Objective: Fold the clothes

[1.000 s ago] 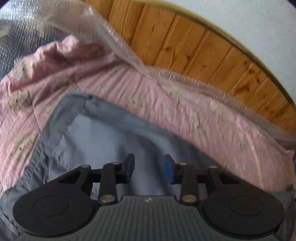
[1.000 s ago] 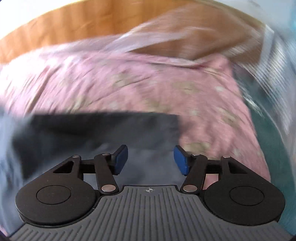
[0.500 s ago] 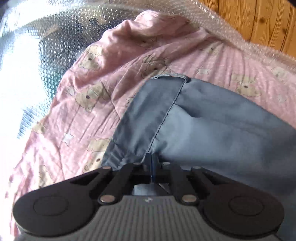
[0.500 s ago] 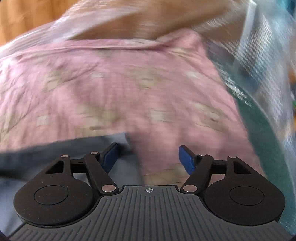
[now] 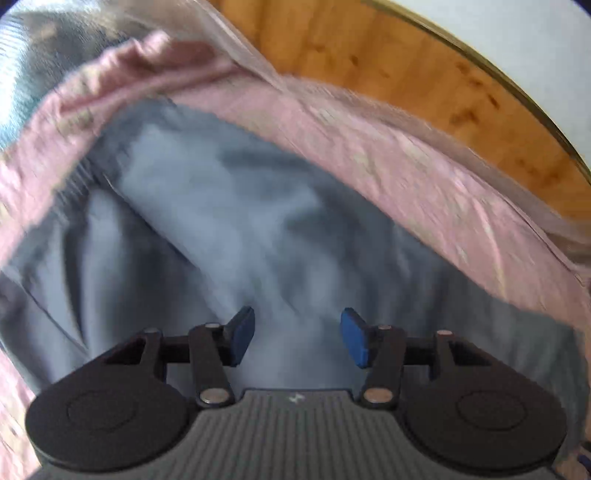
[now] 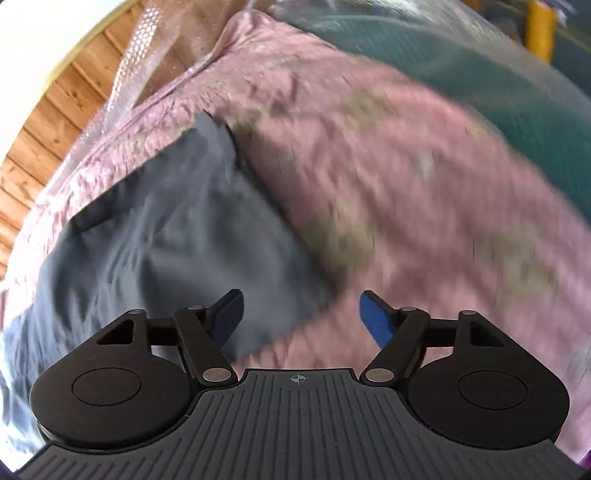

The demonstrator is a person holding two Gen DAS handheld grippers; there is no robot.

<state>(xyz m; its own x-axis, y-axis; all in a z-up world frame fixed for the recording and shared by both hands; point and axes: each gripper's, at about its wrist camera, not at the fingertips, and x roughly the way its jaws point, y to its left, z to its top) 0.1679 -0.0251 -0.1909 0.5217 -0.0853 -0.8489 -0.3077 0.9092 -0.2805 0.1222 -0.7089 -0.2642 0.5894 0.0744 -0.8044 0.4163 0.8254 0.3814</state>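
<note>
Both grippers, left (image 5: pixel 297 338) and right (image 6: pixel 301 319), have just been opening, jaws now apart and empty; released blue-grey cotton garment (image 5: pixel 258 236) lies on pink bear-print bedspread (image 6: pixel 406 177), fold apparently laid.

We list a pink sheet (image 5: pixel 424 184) with pale tan printed figures, creased, spread as the bedding surface; it also shows in the right wrist view (image 6: pixel 424 192). Along its far edge we record clear bubble wrap (image 5: pixel 258 70), lying between the sheet and a wood-panelled wall (image 5: pixel 388 62) with knots in its boards. Above the panelling, a white wall (image 5: pixel 517 44). On the far side in the right wrist view, a teal cover (image 6: pixel 498 92) under plastic film, and a yellow post (image 6: pixel 540 29), blurred.
</note>
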